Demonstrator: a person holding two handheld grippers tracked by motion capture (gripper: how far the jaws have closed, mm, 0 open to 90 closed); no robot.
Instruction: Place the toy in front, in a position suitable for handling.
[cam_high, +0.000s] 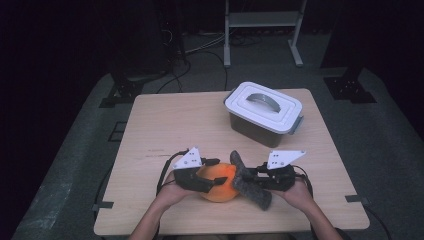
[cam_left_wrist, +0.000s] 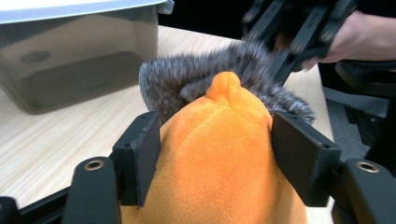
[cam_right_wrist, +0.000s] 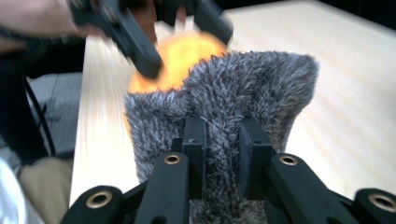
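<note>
An orange plush ball (cam_high: 220, 183) lies near the table's front edge, between both hands. My left gripper (cam_high: 209, 181) is shut on it; in the left gripper view the orange plush (cam_left_wrist: 219, 154) bulges between the two pads (cam_left_wrist: 142, 161). A grey fuzzy cloth (cam_high: 248, 182) lies against the plush's right side. My right gripper (cam_high: 254, 176) is shut on a fold of that grey cloth (cam_right_wrist: 224, 121); its jaws pinch the fabric tightly. The orange plush (cam_right_wrist: 187, 56) sits just behind the cloth in the right gripper view.
A lidded translucent box with a white lid (cam_high: 263, 107) stands at the table's back right, its handle on top. The same box (cam_left_wrist: 70, 56) looms at the upper left of the left gripper view. The wooden table (cam_high: 165, 130) spreads out behind the hands.
</note>
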